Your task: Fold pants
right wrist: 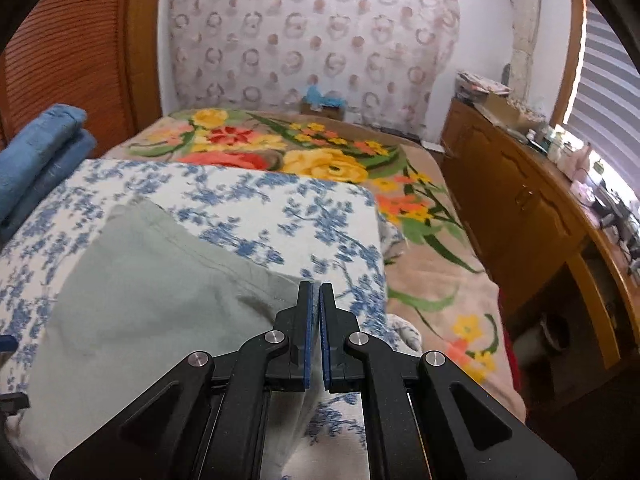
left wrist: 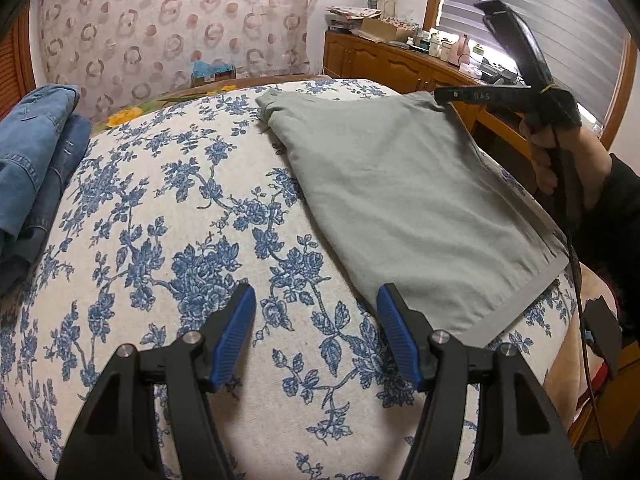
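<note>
The pale sage-green cotton pants (left wrist: 404,208) lie folded flat into a rectangle on the bed's blue-flowered white cover (left wrist: 168,208), so the fold looks partly done and a further fold or tidying seems to remain. The right gripper (right wrist: 316,292), its blue pads pressed together with no cloth visibly caught between them, hovers over the pants' far edge. The left gripper (left wrist: 316,304) hangs spread and empty just beside the pants' near hemmed corner; next it would need to pinch that corner. Folded blue denim jeans (left wrist: 36,152) sit well left of the pants, clear of the work.
</note>
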A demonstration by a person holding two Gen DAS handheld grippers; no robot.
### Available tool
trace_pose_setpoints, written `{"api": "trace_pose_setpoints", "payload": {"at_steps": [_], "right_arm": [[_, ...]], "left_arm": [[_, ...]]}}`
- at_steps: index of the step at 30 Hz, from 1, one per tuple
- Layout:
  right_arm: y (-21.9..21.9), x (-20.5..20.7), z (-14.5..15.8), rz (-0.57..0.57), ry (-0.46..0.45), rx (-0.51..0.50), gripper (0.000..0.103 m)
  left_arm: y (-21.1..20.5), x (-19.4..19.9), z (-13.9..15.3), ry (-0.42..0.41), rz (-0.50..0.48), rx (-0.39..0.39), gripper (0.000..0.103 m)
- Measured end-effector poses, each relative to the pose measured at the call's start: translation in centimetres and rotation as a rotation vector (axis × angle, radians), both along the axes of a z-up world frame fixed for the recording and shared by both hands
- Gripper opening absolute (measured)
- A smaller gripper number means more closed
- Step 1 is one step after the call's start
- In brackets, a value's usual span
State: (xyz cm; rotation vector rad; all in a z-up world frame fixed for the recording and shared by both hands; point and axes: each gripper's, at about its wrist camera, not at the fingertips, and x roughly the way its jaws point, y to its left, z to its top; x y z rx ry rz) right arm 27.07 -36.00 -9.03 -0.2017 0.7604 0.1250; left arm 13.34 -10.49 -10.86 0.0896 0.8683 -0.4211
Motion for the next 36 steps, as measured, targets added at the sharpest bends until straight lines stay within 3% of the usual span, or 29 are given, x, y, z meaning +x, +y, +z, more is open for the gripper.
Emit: {"api": "trace_pose_setpoints", "payload": {"at_steps": [7,9,11,16,23,36], "right_arm": [[-1.1,0.4,-1.2,-0.036,0.055,0.038,0.001],[-1.1,-0.1,-1.0,-0.02,0.052,0.045,0.006],[-1.0,-0.9,-0.7,0.002,0.051,0.045,0.028],[-0.5,-5.0,0.1,0.066,0.018,0.054,0.038],[1.6,-12.6,-1.2,0.157,0.035,0.104,0.039],[1.1,-18.5,-2.0,0.085,0.044,0.166,0.039]], "left_arm": [[-0.2,0.0,-0.1,-0.008,-0.001,0.014,0.063],[-0.2,-0.1,-0.1,-0.009,-0.001,0.015,0.063],[-0.2,-0.1,-0.1,-0.009,-0.001,0.014,0.064],[-0.2,-0.1,-0.1,-0.01,-0.001,0.016,0.064],[-0.3,-0.1,-0.2,-0.01,0.0,0.018,0.064],[0.1,-0.2,0.1,-0.007,0.001,0.029,0.065]]}}
